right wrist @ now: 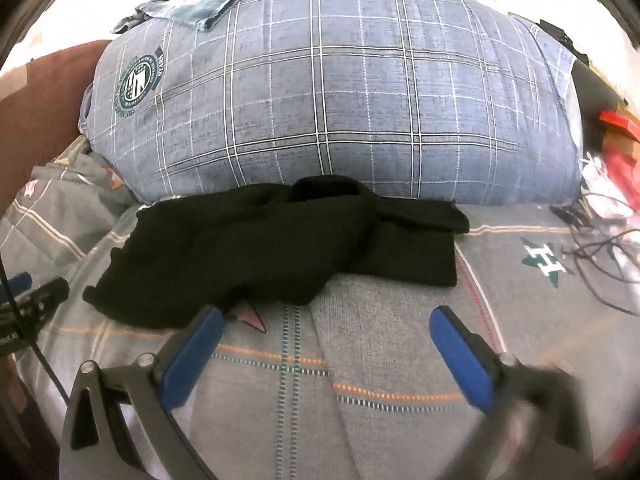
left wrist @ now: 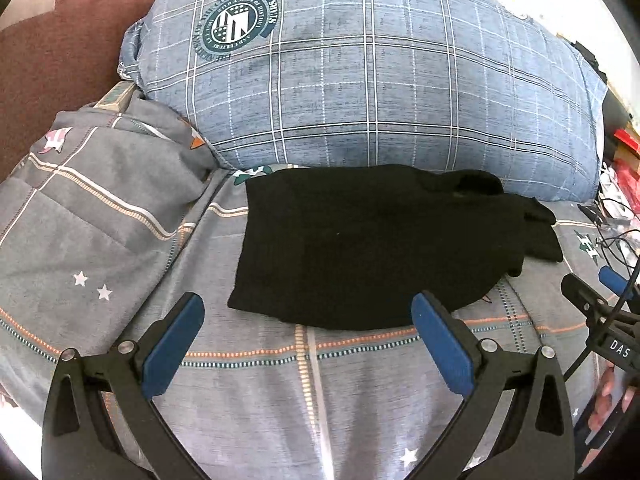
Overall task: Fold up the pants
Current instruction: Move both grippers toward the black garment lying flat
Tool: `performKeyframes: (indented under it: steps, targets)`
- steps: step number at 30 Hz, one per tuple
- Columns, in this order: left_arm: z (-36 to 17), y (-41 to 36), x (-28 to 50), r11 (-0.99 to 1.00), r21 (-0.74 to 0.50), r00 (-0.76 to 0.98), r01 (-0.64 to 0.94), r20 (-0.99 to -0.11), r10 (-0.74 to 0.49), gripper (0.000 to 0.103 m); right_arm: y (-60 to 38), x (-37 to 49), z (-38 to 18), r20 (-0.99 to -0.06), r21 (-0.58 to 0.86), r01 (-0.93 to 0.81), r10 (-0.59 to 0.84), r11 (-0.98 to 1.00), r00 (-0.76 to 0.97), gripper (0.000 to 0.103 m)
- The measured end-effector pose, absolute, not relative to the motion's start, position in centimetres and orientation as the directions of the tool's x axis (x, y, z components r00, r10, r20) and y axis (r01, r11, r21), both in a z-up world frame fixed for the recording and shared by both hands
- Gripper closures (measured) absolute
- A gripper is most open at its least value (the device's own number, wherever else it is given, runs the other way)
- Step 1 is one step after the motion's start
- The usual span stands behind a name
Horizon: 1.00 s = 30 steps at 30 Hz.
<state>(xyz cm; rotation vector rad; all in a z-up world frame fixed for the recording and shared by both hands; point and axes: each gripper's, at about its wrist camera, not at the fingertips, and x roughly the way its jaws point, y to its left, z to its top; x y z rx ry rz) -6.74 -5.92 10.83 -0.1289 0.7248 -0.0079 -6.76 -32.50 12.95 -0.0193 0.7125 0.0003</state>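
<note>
Black pants (left wrist: 372,244) lie folded in a loose bundle on the grey patterned bedcover, right in front of a big pillow. My left gripper (left wrist: 308,304) hangs open just short of their near edge, nothing between its blue pads. In the right wrist view the same pants (right wrist: 276,248) spread across the middle, with a rumpled layer on top and a flatter part sticking out to the right. My right gripper (right wrist: 326,316) is open too, a little before the pants' near edge, holding nothing. The right gripper's body (left wrist: 600,320) shows at the right edge of the left wrist view.
A large blue plaid pillow (left wrist: 380,80) blocks the space behind the pants. A bunched grey quilt (left wrist: 88,208) lies to the left, a brown cushion (left wrist: 52,52) beyond it. Cables and red and white clutter (right wrist: 608,208) sit at the right. The bedcover (right wrist: 400,360) is flat in front.
</note>
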Motion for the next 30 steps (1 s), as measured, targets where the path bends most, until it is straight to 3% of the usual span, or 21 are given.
performKeyframes:
  steps: [16,30]
  targets:
    - [10.7,-7.1,-5.5,0.997,-0.062,0.737,-0.037,-0.676,-0.014,0.0,-33.2,-6.1,12.4,-0.674,-0.027,0.001,-0.019,1.0,0.739,0.0]
    - [7.6,-4.1,-4.6,0.981,-0.166,0.69,-0.099,-0.722,-0.052,0.0,-36.4,-4.3,9.9,-0.702,0.002,0.018,-0.011,1.0,0.713,0.0]
